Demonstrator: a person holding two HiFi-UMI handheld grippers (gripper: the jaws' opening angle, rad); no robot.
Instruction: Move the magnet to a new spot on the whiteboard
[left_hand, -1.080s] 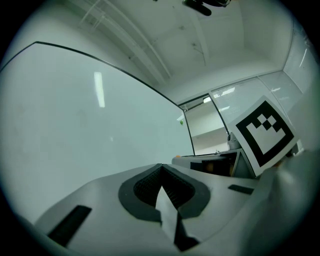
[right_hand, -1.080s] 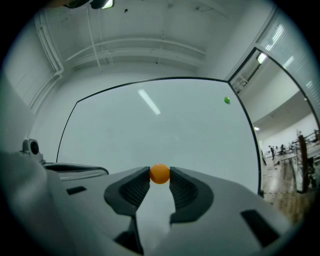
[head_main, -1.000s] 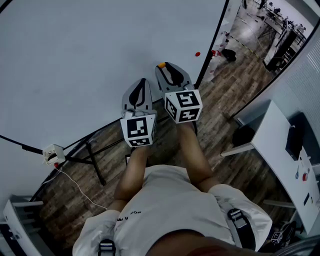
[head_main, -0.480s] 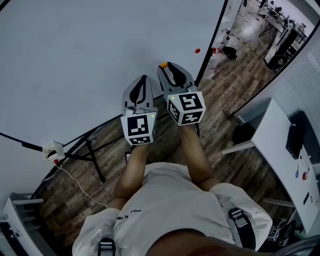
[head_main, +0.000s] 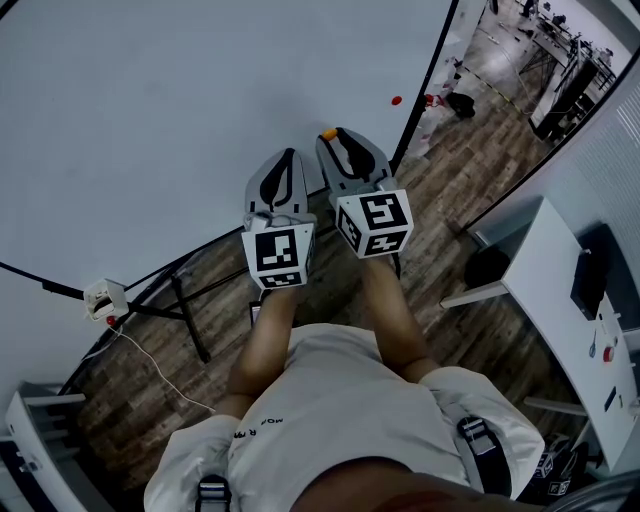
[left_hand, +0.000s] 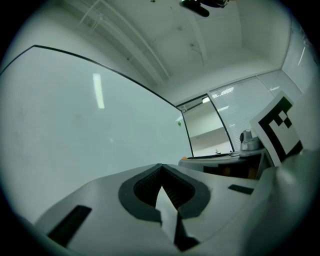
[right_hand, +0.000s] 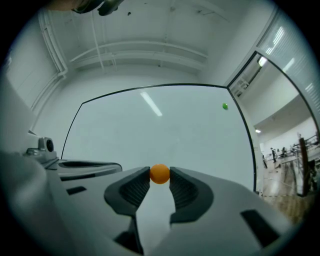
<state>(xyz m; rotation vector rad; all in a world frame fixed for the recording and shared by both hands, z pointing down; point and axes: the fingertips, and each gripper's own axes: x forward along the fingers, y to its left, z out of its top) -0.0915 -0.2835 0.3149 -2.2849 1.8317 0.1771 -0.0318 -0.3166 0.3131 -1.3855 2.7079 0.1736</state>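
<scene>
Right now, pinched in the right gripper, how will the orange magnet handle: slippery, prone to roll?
The orange magnet looks round and smooth, held only at the tips of the right gripper, so it could slip out. Being small, it is probably light and stiff. Dropped, it would likely roll; near the whiteboard it should snap on.

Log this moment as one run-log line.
right gripper: shut on orange magnet | left gripper: shut, empty | whiteboard: magnet at its surface, contact unclear
</scene>
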